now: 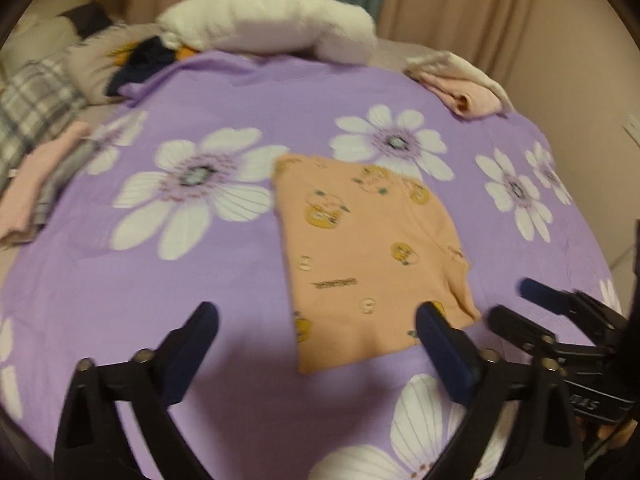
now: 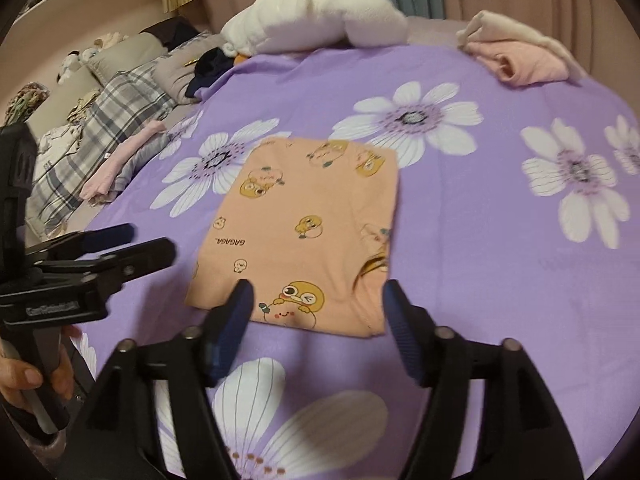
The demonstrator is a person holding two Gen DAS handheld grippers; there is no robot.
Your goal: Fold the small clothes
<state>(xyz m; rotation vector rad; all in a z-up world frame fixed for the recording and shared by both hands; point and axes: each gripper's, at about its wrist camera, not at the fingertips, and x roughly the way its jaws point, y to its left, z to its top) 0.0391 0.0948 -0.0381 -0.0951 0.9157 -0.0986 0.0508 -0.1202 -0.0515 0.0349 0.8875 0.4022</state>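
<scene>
Right wrist view: both claws (image 2: 318, 312) gape empty at folded shirt's (image 2: 304, 220) near edge.

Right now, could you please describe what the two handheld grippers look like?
Both the left gripper and the right gripper are black plastic with silver pivot bolts and two tapered fingers faced with dark blue ribbed pads. Each body carries white lettering, too blurred to read.

Bare purple sheet (image 2: 460, 240) rings the folded orange garment (image 2: 304, 224); clothes piles (image 2: 516, 60) crowd only the bed's edges.
</scene>
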